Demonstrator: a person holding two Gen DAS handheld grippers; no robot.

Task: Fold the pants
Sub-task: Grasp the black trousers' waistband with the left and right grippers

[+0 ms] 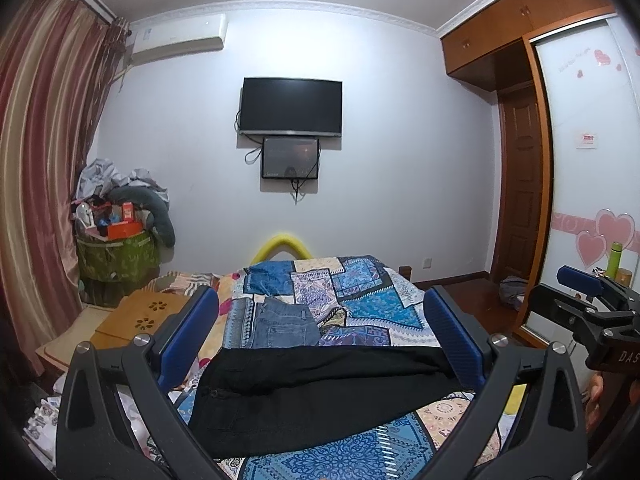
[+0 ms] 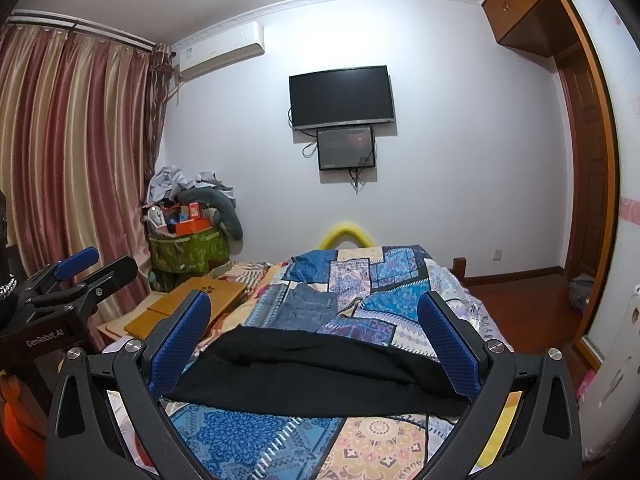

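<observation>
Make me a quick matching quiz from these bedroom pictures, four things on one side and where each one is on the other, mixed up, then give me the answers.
Things
1. black pants
2. jeans
3. television
4. air conditioner

Places
A. high on the wall next to the curtain
B. on the wall at the far end of the bed, above a smaller screen
C. laid across the quilt right in front of both open tongs
D. further up the quilt, behind the dark garment

Pairs: 1-C, 2-D, 3-B, 4-A
</observation>
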